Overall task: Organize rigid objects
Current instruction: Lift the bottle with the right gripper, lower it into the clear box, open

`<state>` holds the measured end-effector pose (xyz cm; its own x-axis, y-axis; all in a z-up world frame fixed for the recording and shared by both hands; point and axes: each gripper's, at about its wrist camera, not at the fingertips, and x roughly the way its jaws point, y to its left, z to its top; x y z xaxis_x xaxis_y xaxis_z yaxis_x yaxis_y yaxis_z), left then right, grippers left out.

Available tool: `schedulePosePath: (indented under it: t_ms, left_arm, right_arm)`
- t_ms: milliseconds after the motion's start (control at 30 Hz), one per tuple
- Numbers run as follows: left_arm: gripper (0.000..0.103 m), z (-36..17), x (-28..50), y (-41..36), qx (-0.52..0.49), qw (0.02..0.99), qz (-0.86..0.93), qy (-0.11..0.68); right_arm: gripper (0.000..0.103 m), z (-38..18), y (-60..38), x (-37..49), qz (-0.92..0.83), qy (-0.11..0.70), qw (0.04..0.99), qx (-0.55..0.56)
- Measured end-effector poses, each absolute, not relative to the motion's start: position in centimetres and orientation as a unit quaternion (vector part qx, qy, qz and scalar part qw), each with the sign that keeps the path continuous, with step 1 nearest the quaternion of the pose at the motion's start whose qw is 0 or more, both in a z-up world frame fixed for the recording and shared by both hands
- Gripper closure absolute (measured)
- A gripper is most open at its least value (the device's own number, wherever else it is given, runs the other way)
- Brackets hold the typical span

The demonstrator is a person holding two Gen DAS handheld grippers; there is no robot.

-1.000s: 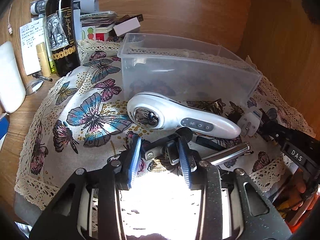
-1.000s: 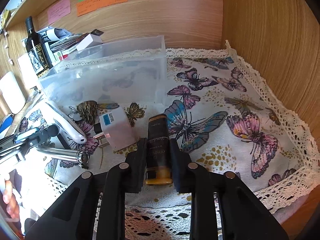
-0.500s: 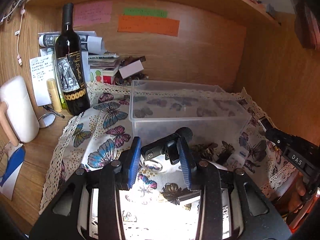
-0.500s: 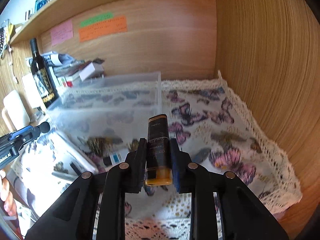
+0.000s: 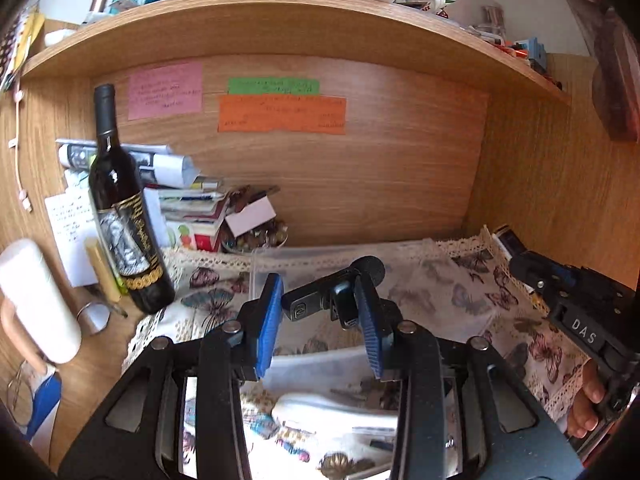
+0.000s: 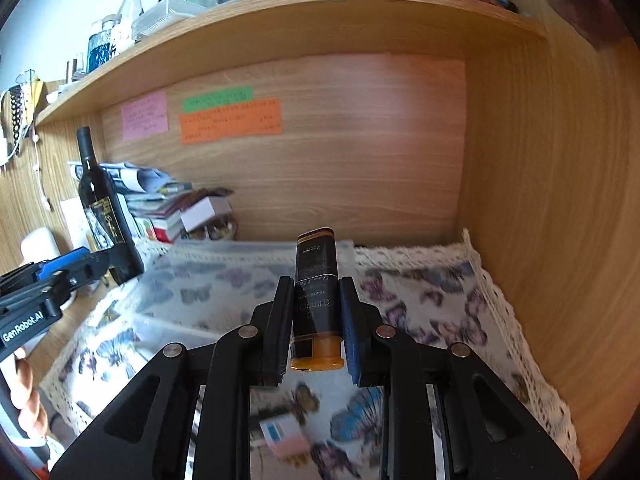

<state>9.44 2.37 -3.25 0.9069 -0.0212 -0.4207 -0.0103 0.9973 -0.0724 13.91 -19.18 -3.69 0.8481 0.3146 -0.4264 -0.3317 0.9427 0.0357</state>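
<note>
Left gripper (image 5: 318,316) clamped on one black gadget (image 5: 320,300), right gripper (image 6: 316,316) on one dark tube (image 6: 316,292).

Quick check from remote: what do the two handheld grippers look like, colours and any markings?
Both are black plastic frames with silver rivets. The left gripper has blue ribbed pads; its body reads "GenRobot.AI" in white in the right wrist view. The right gripper has dark blue pads; its body reads "DAS" in the left wrist view. No sleeves visible.

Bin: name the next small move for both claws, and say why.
Probably carry both forward over the clear bin and lower. The left claw grips a black gadget, the right claw a dark tube, both raised short of it.
</note>
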Motion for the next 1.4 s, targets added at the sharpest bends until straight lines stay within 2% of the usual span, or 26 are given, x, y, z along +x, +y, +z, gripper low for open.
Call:
schedulePosePath:
  t_ms: [100,133,167,567,833,900,1067,1133,1267,1400]
  left_arm:
    - [0.067,-3.1,10.9,2.1,-0.033,0.975,-0.002,0.218]
    - [0.073,-3.1,11.6,2.1,-0.033,0.974,-0.003,0.223]
    - [0.075,-3.1,12.2,2.0,-0.032,0.973,-0.005,0.229]
    - [0.075,-6.2,18.6,1.7,-0.046,0.953,-0.003,0.3]
    - [0.074,-7.3,18.7,2.0,-0.047,0.946,-0.014,0.321]
    - [0.07,-7.4,18.0,1.8,-0.039,0.946,-0.015,0.322]
    - [0.049,-7.6,16.1,1.8,-0.025,0.948,-0.01,0.317]
    - [0.044,-7.6,15.5,2.0,-0.027,0.949,-0.007,0.314]
    - [0.042,-8.1,14.9,2.7,-0.038,0.944,-0.005,0.327]
    - [0.037,-8.5,13.8,2.8,-0.035,0.943,-0.001,0.33]
  right_arm:
    - [0.083,-3.5,-18.7,15.2,0.182,0.222,0.958,-0.017]
    - [0.083,-3.6,-18.5,15.6,0.186,0.225,0.956,-0.016]
    - [0.083,-3.6,-18.3,16.1,0.19,0.228,0.955,-0.016]
    - [0.083,-6.2,-16.3,20.7,0.207,0.288,0.935,-0.024]
    - [0.083,-8.4,-14.9,22.2,0.221,0.334,0.915,-0.044]
    - [0.083,-8.8,-14.6,22.5,0.219,0.341,0.912,-0.053]
    - [0.083,-9.4,-14.1,22.8,0.222,0.361,0.903,-0.064]
    - [0.083,-9.4,-13.9,22.8,0.223,0.363,0.902,-0.066]
    - [0.081,-9.1,-14.1,22.2,0.224,0.362,0.903,-0.064]
    - [0.07,-7.9,-14.7,20.8,0.213,0.344,0.912,-0.067]
